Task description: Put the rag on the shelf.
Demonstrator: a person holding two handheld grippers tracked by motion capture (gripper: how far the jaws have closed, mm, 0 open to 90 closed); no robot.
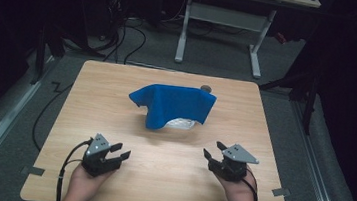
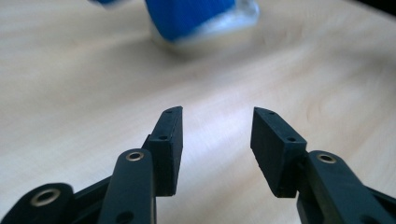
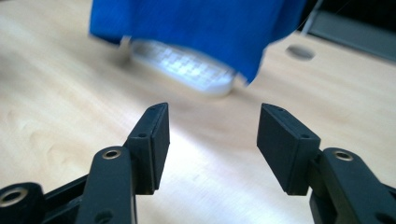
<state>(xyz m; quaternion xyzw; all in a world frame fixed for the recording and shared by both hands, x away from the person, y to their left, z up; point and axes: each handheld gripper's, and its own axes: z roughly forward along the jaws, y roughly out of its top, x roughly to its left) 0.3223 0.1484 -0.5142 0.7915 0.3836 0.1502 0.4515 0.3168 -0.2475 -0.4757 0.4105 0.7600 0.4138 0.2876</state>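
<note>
Both grippers are idle and empty. Left gripper (image 1: 122, 152) sits lower left of the high view, right gripper (image 1: 214, 150) lower right, each held in a hand (image 1: 82, 183) near the close edge of the table (image 1: 91, 101). Jaws on both stand wide apart with only bare wood between them, which both gripper views confirm.

Blue cloth (image 1: 176, 105) sits just above centre of the high view, draped over a pale basket-like container (image 1: 181, 123) whose rim peeks out at the cloth's lower edge. It is well apart from both grippers. In the left gripper view the cloth (image 2: 187, 16) is at top centre, blurred. In the right gripper view it (image 3: 196, 28) spans the top, with the white latticed container (image 3: 187, 65) showing underneath. A small round dark thing (image 1: 206, 89) sits at the cloth's far right corner; can't tell what it is.

Handling, my read:
- Cloth looks light, soft and floppy, with no stiffness. It will sag and slide once lifted.
- Not fragile, low slip on rubber pads.
- The container under it looks light too, so it may drag along if the cloth snags.

Where to grip: pinch the free hanging edges. The left corner flap (image 1: 139, 99) suits the left gripper; the right hanging corner (image 1: 207, 116) suits the right. Avoid the middle, where the cloth is stretched over the container and there is no fold to bite.
</note>
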